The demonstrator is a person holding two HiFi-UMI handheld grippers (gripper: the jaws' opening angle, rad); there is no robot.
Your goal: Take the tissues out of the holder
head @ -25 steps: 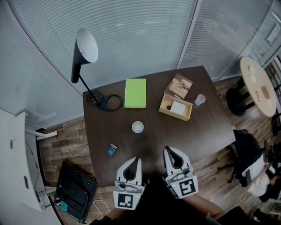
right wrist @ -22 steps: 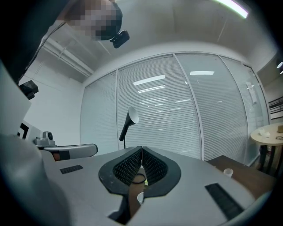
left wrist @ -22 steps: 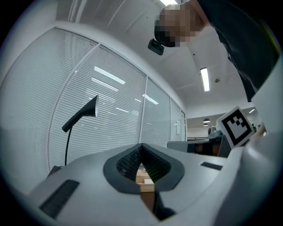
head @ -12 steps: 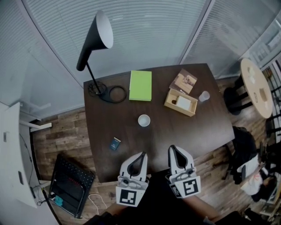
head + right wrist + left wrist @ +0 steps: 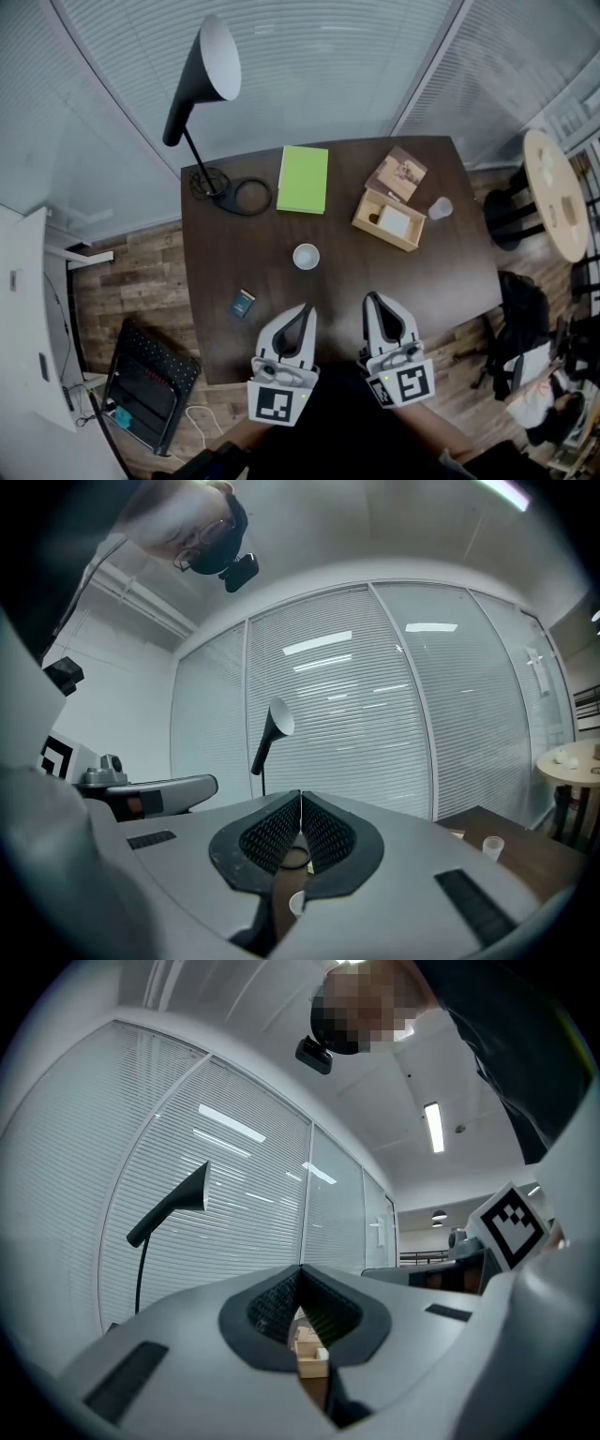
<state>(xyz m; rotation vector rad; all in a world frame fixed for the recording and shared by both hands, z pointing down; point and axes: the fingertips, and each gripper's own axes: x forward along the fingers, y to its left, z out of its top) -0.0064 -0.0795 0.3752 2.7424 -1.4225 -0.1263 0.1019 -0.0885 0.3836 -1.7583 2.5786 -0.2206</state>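
The wooden tissue holder (image 5: 395, 221) sits open at the table's far right with white tissue (image 5: 393, 225) inside. Its lid (image 5: 401, 173) lies just behind it. Both grippers hover over the table's near edge, well short of the holder. My left gripper (image 5: 302, 314) is shut and empty. My right gripper (image 5: 373, 301) is also shut with nothing in it. In the left gripper view the jaws (image 5: 301, 1274) meet at their tips, and the holder (image 5: 309, 1354) shows far off below them. The right gripper (image 5: 300, 799) shows shut too.
A white cup (image 5: 306, 256) stands mid-table ahead of the grippers. A green book (image 5: 304, 179), a black lamp (image 5: 202, 80) with its coiled cord (image 5: 251, 197), a clear plastic cup (image 5: 439, 207) and a small blue box (image 5: 243, 304) are also on the dark table (image 5: 441, 281). A round side table (image 5: 553, 192) stands right.
Both grippers have moved a little forward over the table's near edge, still shut. The head view has shifted slightly; the objects on the table have not moved.
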